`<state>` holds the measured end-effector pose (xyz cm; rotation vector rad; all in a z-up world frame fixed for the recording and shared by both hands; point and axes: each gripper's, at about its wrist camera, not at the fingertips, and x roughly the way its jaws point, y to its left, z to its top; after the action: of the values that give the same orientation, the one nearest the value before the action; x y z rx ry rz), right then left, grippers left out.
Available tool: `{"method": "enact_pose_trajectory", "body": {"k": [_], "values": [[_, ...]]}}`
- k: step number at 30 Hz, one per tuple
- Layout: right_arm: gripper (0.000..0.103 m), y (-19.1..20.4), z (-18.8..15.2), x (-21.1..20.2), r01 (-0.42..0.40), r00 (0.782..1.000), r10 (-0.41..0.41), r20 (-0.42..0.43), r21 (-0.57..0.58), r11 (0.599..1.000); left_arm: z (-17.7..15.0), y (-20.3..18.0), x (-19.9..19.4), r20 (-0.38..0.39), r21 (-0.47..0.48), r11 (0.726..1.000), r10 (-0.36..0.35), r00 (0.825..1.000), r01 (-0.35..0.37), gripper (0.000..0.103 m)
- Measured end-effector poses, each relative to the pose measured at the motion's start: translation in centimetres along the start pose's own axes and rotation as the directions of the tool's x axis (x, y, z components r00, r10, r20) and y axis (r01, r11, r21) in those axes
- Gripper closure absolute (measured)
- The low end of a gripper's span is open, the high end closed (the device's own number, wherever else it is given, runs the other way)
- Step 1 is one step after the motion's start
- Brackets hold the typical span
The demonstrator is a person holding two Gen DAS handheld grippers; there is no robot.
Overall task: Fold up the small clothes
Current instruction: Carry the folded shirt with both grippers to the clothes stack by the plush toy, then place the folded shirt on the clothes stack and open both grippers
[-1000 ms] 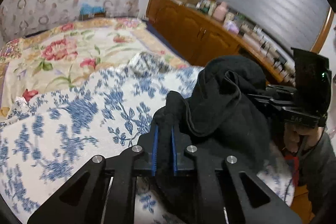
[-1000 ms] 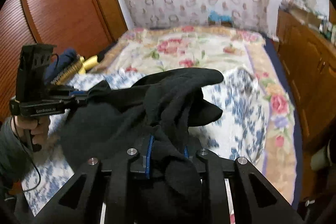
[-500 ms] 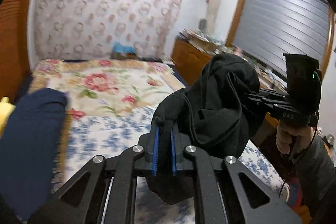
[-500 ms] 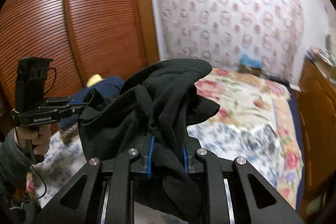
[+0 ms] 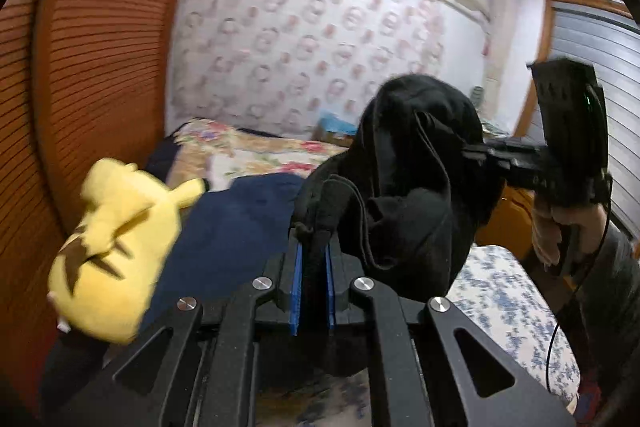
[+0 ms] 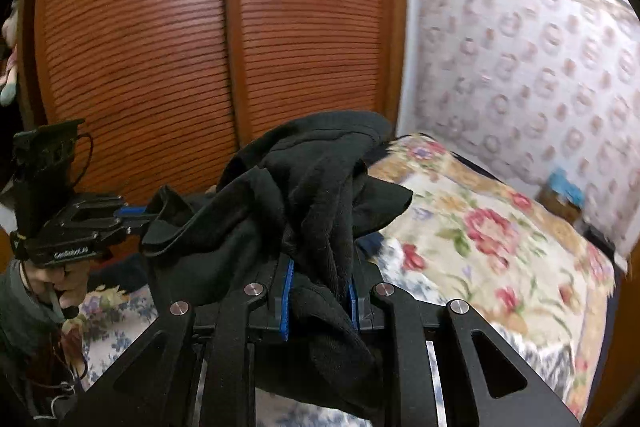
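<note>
A black garment (image 5: 404,183) hangs bunched in the air between both grippers, well above the bed. My left gripper (image 5: 312,247) is shut on one edge of it, near a drawstring knot. My right gripper (image 6: 318,267) is shut on a thick fold of the same garment (image 6: 304,195). In the left wrist view the right gripper (image 5: 476,155) comes in from the right, its tips buried in the cloth. In the right wrist view the left gripper (image 6: 136,215) grips the garment's left end.
A yellow plush toy (image 5: 112,247) and a folded navy cloth (image 5: 232,227) lie on the bed at left. The bed has a floral cover (image 6: 492,247) and a blue-patterned sheet (image 5: 508,311). A slatted wooden wardrobe (image 6: 180,47) stands behind.
Both grippers have risen and swung to the left with the black garment, from low over the bed to facing the wardrobe and plush toy. Both grips are unchanged.
</note>
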<state>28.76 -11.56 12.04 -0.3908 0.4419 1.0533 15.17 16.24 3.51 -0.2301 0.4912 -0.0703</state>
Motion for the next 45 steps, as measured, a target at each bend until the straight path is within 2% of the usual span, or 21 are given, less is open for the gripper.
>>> {"method": "enact_pose_trajectory", "body": {"k": [6, 9, 11, 14, 16, 18, 19, 20, 21, 23, 25, 27, 34, 39, 42, 45], "values": [[0.082, -0.9, 4.2, 8.9, -0.079, 0.993, 0.076, -0.093, -0.039, 0.996, -2.1, 4.3, 0.4, -0.033, -0.060, 0.995, 0.083, 0.996, -0.084, 0.093], [0.079, -1.5, 5.5, 12.9, -0.083, 0.990, 0.078, -0.119, -0.038, 0.996, -3.2, 6.2, 0.3, -0.054, -0.094, 0.990, 0.103, 0.993, -0.108, 0.093], [0.075, -1.8, 6.3, 15.4, -0.063, 0.992, 0.059, -0.114, -0.023, 0.998, -3.8, 7.1, 1.2, -0.078, -0.107, 0.985, 0.130, 0.988, -0.138, 0.093], [0.058, -2.6, 7.5, 17.2, 0.038, 0.996, -0.035, -0.083, 0.034, 0.999, -4.5, 7.8, 1.5, -0.101, -0.123, 0.982, 0.131, 0.986, -0.144, 0.092], [0.056, -3.5, 8.1, 17.6, 0.054, 0.997, -0.050, -0.055, 0.076, 0.996, -4.7, 8.3, 1.6, -0.108, -0.129, 0.977, 0.154, 0.982, -0.167, 0.091], [0.056, -3.8, 7.9, 17.8, 0.079, 0.996, -0.076, -0.049, 0.068, 0.995, -4.7, 8.7, 1.3, -0.102, -0.136, 0.977, 0.150, 0.983, -0.163, 0.080], [0.056, -3.9, 7.6, 17.8, 0.092, 0.995, -0.089, -0.046, 0.059, 0.994, -4.6, 8.7, 0.9, -0.084, -0.124, 0.977, 0.165, 0.983, -0.175, 0.077], [0.056, -3.7, 7.3, 17.7, 0.094, 0.995, -0.092, -0.041, 0.056, 0.994, -4.4, 8.6, 0.7, -0.071, -0.110, 0.976, 0.182, 0.981, -0.189, 0.069], [0.056, -3.9, 7.0, 17.6, 0.095, 0.995, -0.093, -0.038, 0.060, 0.994, -4.2, 8.4, 0.5, -0.063, -0.100, 0.975, 0.190, 0.980, -0.196, 0.060], [0.056, -3.4, 6.1, 17.1, 0.110, 0.994, -0.108, -0.034, 0.078, 0.991, -3.8, 8.3, 0.1, -0.047, -0.084, 0.978, 0.186, 0.981, -0.189, 0.056], [0.056, -2.2, 4.4, 14.4, 0.122, 0.992, -0.121, -0.019, 0.097, 0.988, -3.5, 7.8, -0.2, -0.041, -0.062, 0.980, 0.184, 0.982, -0.187, 0.051], [0.056, -0.3, 3.2, 13.4, 0.130, 0.991, -0.130, -0.013, 0.105, 0.986, -3.3, 7.3, -0.5, -0.020, -0.050, 0.983, 0.178, 0.984, -0.178, 0.026], [0.056, 2.8, -1.2, 7.7, 0.173, 0.984, -0.178, 0.017, 0.161, 0.972, -2.9, 2.9, -1.4, 0.015, 0.021, 0.991, 0.134, 0.991, -0.135, 0.024], [0.035, 5.1, -4.8, 1.7, 0.223, 0.971, -0.237, 0.036, 0.221, 0.949, -3.3, -1.6, -1.7, 0.022, 0.075, 0.992, 0.101, 0.995, -0.103, 0.024], [0.028, 6.4, -6.4, -0.4, 0.264, 0.959, -0.282, 0.036, 0.252, 0.931, -3.7, -3.9, -2.0, 0.026, 0.095, 0.993, 0.069, 0.997, -0.072, 0.024], [0.026, 7.9, -7.7, -2.8, 0.304, 0.943, -0.330, 0.045, 0.286, 0.909, -4.0, -6.4, -2.4, 0.033, 0.124, 0.991, 0.048, 0.998, -0.052, 0.024]]}}
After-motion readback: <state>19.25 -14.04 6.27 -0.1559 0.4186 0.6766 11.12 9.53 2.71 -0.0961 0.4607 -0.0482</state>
